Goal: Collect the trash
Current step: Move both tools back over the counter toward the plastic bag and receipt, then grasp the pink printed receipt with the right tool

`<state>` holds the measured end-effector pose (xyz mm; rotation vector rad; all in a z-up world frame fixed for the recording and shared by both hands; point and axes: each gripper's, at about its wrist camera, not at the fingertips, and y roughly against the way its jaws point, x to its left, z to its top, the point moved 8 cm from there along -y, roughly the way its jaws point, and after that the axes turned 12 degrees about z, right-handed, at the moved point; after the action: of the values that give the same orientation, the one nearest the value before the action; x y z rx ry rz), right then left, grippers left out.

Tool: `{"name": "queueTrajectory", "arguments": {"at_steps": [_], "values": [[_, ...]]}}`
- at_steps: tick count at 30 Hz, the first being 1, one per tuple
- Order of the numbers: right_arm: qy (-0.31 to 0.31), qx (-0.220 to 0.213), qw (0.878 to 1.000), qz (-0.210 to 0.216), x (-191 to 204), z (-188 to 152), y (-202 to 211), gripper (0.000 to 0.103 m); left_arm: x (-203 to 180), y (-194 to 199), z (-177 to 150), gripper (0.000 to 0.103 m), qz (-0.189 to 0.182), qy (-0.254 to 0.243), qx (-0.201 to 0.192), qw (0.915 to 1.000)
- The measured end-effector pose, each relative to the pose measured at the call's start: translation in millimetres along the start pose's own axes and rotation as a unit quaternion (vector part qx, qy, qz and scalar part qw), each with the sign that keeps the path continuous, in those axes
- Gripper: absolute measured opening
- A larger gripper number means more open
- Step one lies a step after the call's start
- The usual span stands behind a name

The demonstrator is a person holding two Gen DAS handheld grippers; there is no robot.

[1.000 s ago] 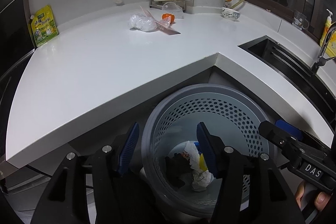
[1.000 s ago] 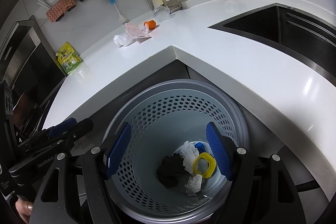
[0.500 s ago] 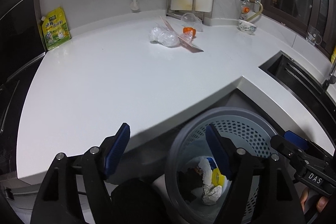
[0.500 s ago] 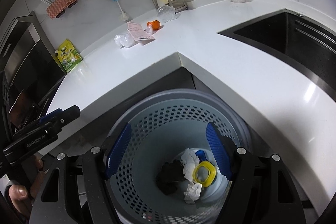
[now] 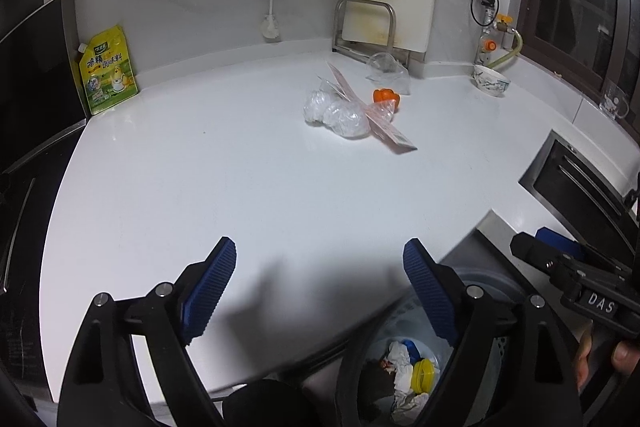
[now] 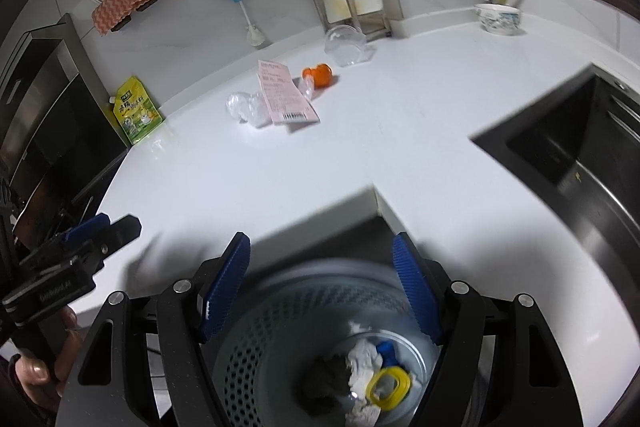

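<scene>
Two empty tongs spread wide, left, right, one bin, one receipt

One bin, one receipt, one orange cap, one bowl, two crumpled plastic wraps (touching).

My left wrist camera sits low over the near edge of the worktop, facing the back wall, its left claw framing the bottom. My right wrist camera hangs higher, tilted down over the trash basket below the worktop's inner corner. Both views share the receipt, the green pouch and the basket, and each catches the other claw at its edge.
</scene>
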<state>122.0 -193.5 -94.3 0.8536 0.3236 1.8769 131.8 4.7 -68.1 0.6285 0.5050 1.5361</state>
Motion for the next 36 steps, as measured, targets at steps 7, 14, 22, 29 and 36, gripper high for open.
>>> {"name": "queueTrajectory", "arguments": {"at_steps": [7,14,22,29,36], "values": [[0.016,0.011,1.0,0.019,1.4,47.5,-32.6,0.071,5.5,-22.2,31.8,0.09,0.002,0.005,-0.006,1.0],[0.016,0.035,0.999,0.037,0.0,82.7,-78.2,0.071,8.6,-40.3,49.9,0.09,0.006,0.006,-0.007,0.9999],[0.019,0.063,0.996,0.052,0.7,110.2,-132.0,0.071,6.4,-58.0,50.9,0.091,0.005,0.003,0.006,1.0],[0.037,0.101,0.993,0.053,-2.8,117.1,-160.1,0.071,5.9,-64.5,50.9,0.091,0.001,0.003,0.01,0.9999],[0.048,0.124,0.99,0.049,-8.3,119.3,-174.4,0.071,4.1,-71.7,48.1,0.09,-0.002,0.005,0.019,0.9998]]}}
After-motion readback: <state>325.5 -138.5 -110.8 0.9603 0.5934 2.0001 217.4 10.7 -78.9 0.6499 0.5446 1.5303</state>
